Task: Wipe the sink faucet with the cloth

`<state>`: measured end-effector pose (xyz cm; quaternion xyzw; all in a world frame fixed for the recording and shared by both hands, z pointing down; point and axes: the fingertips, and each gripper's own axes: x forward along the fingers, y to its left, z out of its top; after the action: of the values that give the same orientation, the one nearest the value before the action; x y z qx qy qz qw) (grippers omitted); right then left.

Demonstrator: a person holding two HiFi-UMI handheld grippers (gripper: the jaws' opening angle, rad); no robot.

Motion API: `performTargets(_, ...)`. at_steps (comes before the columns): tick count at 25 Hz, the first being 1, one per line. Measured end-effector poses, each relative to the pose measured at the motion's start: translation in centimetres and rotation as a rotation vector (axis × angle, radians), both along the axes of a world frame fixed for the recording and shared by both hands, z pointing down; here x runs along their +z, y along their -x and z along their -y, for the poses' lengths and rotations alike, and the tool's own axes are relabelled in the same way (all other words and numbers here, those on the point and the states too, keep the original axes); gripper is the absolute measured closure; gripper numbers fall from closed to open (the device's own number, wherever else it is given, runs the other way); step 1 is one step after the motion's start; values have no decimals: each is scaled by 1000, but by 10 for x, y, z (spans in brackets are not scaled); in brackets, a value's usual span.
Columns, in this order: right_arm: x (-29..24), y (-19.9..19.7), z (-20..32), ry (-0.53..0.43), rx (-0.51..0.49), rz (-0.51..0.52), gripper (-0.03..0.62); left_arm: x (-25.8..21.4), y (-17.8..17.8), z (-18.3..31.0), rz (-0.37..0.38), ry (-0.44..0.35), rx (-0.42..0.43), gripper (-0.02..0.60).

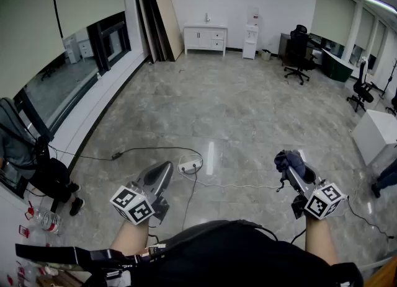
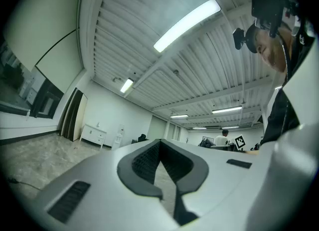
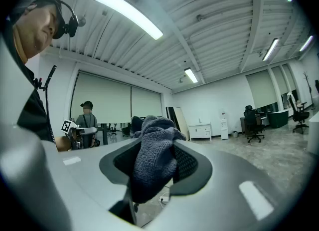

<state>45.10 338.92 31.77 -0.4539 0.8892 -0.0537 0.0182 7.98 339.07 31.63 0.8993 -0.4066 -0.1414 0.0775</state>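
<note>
Both grippers are held low over the floor, far from the sink. A white sink cabinet (image 1: 205, 36) with a small faucet (image 1: 206, 17) stands against the far wall; it also shows small in the right gripper view (image 3: 202, 131) and the left gripper view (image 2: 93, 133). My right gripper (image 1: 290, 159) is shut on a dark blue-grey knitted cloth (image 1: 291, 162), which bunches up between its jaws (image 3: 154, 155). My left gripper (image 1: 165, 168) is shut with nothing in it, its jaws meeting at the tip (image 2: 159, 144).
A power strip (image 1: 190, 167) and cables lie on the grey floor just ahead. Boards (image 1: 158, 22) lean on the far wall by a water dispenser (image 1: 250, 41). Office chairs (image 1: 299, 53) and a white block (image 1: 377, 136) stand right. A person (image 1: 25, 155) sits left.
</note>
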Motion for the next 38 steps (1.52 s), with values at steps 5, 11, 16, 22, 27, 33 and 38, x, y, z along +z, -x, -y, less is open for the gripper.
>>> performTargets(5, -3, 2, 0, -6, -2, -8, 445, -3, 2, 0, -7, -1, 1, 581)
performTargets(11, -6, 10, 3, -10, -1, -9, 445, -6, 10, 2, 7, 5, -7, 581)
performTargets(16, -6, 21, 0, -10, 1, -20, 445, 0, 21, -1, -11, -4, 8, 581)
performTargets(22, -12, 45, 7, -5, 3, -1, 442, 0, 47, 3, -10, 9, 5, 581)
performTargets(27, -11, 71, 14, -6, 2, -5, 442, 7, 77, 9, -15, 22, -1, 581)
performTargets(33, -14, 101, 28, 2, 31, -3, 442, 12, 122, 24, -14, 49, -5, 581)
performTargets(38, -6, 113, 32, 15, 63, -11, 441, 26, 145, 37, -23, 70, 6, 581)
